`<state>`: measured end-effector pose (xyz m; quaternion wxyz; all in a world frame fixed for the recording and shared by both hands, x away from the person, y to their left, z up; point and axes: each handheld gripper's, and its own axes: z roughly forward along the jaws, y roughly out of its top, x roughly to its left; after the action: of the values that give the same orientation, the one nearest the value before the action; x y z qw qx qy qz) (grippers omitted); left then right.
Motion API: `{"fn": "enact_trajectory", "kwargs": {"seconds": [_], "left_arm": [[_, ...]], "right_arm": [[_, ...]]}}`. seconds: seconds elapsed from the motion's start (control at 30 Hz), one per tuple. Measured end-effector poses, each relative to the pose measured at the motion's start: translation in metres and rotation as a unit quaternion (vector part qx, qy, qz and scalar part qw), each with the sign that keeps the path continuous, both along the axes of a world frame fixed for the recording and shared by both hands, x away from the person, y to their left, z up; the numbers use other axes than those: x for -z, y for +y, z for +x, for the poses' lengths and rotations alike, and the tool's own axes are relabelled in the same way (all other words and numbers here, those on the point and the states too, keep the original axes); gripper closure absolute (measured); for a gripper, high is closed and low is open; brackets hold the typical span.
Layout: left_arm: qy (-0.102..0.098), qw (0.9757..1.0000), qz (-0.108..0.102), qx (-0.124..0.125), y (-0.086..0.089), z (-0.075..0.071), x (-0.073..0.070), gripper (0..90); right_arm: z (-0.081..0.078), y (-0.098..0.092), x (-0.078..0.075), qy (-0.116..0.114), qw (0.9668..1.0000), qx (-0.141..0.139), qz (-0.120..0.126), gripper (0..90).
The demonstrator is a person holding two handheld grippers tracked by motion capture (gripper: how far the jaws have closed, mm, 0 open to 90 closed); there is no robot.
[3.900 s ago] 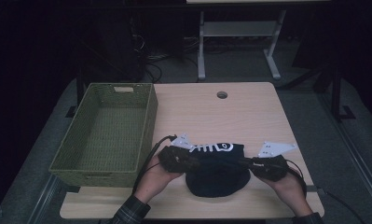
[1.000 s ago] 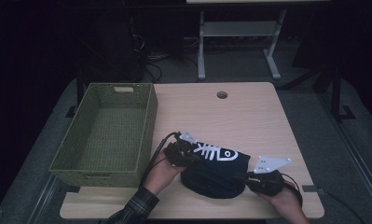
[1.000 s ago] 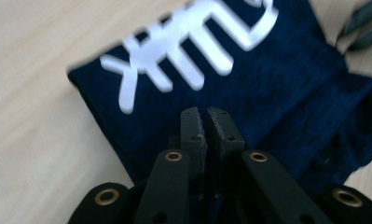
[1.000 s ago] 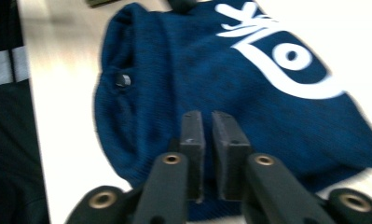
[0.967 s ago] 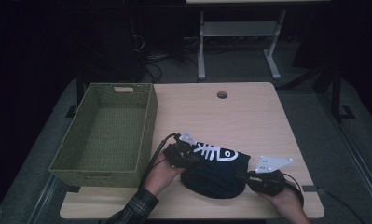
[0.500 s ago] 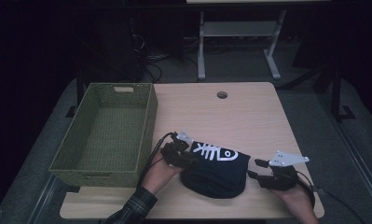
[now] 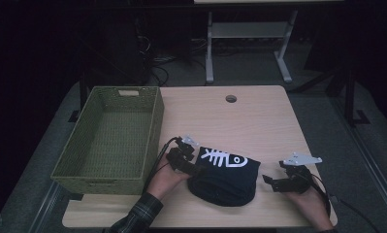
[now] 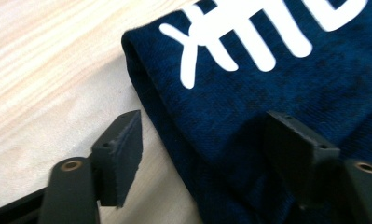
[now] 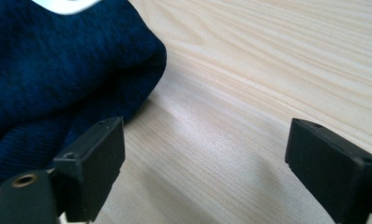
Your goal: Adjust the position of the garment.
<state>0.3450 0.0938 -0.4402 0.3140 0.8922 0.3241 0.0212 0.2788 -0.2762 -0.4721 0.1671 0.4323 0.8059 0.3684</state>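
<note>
Lying folded near the front edge of the table (image 7: pixel 259 116), the shirt (image 7: pixel 225 177) is dark navy with a white fish-bone print (image 7: pixel 222 158) facing up. My left gripper (image 7: pixel 185 159) sits at the shirt's left edge; in the left gripper view its jaws are spread wide, one over bare wood and the other over the cloth (image 8: pixel 267 93), with the folded edge running between them. I cannot tell whether either jaw touches the fabric. My left hand (image 7: pixel 164 178) comes in from the bottom with a plaid sleeve (image 7: pixel 137 217) behind it.

My right gripper (image 7: pixel 278 180) is off to the right of the shirt, apart from it, with a strip of bare table between. Its jaws are also spread wide and hold nothing; in the right gripper view the rounded corner of the shirt (image 9: pixel 58 79) lies just past the left jaw, and light wood grain (image 9: pixel 249 93) fills the gap. My right hand (image 7: pixel 310 204) grips it from below.

A green woven basket (image 7: pixel 111 138) stands on the left side of the table, just beside my left gripper. A round hole (image 7: pixel 231 98) shows near the table's far edge.
</note>
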Motion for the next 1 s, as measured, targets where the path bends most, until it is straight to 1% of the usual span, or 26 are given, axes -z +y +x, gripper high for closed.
{"fn": "enact_trajectory", "kwargs": {"seconds": [0.03,0.07,0.13,0.17,0.27,0.3,0.33,0.47,0.5,0.53,0.6,0.7,0.73,0.77,0.8,0.83,0.87,0.9,1.0], "left_arm": [[-0.002,1.0000,0.001,-0.001,0.000,0.000,0.001,26.9],[0.000,1.0000,-0.001,-0.003,-0.001,0.000,0.003,25.8],[0.003,1.0000,0.003,-0.002,-0.001,0.001,0.005,24.4],[0.006,1.0000,-0.001,-0.005,-0.002,0.000,0.008,24.1],[0.011,0.9999,0.009,0.005,-0.004,0.000,0.011,23.0],[0.010,0.9999,0.009,0.005,-0.005,0.000,0.013,23.0],[0.013,0.9998,0.014,0.009,-0.005,0.000,0.014,23.0],[0.011,0.9999,0.011,0.007,-0.007,-0.001,0.015,23.1],[0.010,0.9999,0.010,0.006,-0.007,-0.001,0.015,23.4],[0.008,0.9998,0.014,0.012,-0.007,-0.002,0.015,24.2],[0.006,0.9999,0.010,0.011,-0.008,-0.003,0.015,26.0],[0.011,0.9998,0.004,0.017,-0.008,-0.003,0.015,33.0],[0.016,0.9996,-0.001,0.022,-0.008,-0.003,0.014,35.5],[0.021,0.9994,-0.003,0.027,-0.007,-0.003,0.014,39.6],[0.021,0.9994,-0.003,0.027,-0.007,-0.003,0.014,42.9],[0.025,0.9993,-0.008,0.027,-0.008,-0.003,0.014,42.9],[0.036,0.9985,-0.019,0.035,-0.007,-0.002,0.015,50.3],[0.042,0.9983,-0.025,0.032,-0.007,-0.002,0.015,54.1],[0.054,0.9972,-0.034,0.040,-0.007,0.000,0.016,60.2]], "right_arm": [[0.000,0.001,0.001,0.002,1.0000,0.002,-0.003,10.4],[0.001,0.003,0.003,0.002,0.9999,0.000,-0.012,9.0],[0.002,0.004,0.005,0.005,0.9998,0.001,-0.017,8.0],[0.002,0.005,0.006,0.007,0.9997,0.000,-0.022,7.1],[0.004,0.006,0.008,0.011,0.9995,0.001,-0.029,6.9],[0.004,0.006,0.009,0.011,0.9995,0.000,-0.030,6.7],[0.005,0.006,0.009,0.011,0.9995,0.001,-0.030,6.5],[0.005,0.006,0.009,0.011,0.9995,0.002,-0.029,6.5],[0.005,0.006,0.009,0.014,0.9996,0.003,-0.024,6.5],[0.005,0.005,0.010,0.013,0.9996,0.002,-0.025,6.5],[0.006,0.005,0.010,0.013,0.9996,0.001,-0.024,6.5],[0.005,0.005,0.010,0.012,0.9997,0.001,-0.022,6.4],[0.005,0.005,0.010,0.011,0.9997,0.001,-0.021,6.4],[0.005,0.005,0.011,0.010,0.9998,0.000,-0.020,6.4],[0.005,0.005,0.011,0.010,0.9998,0.000,-0.020,6.4],[0.006,0.005,0.011,0.009,0.9998,-0.001,-0.020,6.4],[0.006,0.005,0.011,0.009,0.9997,-0.004,-0.021,6.3],[0.006,0.005,0.011,0.008,0.9997,-0.005,-0.021,6.2],[0.007,0.005,0.011,0.008,0.9997,-0.005,-0.021,6.1]]}}
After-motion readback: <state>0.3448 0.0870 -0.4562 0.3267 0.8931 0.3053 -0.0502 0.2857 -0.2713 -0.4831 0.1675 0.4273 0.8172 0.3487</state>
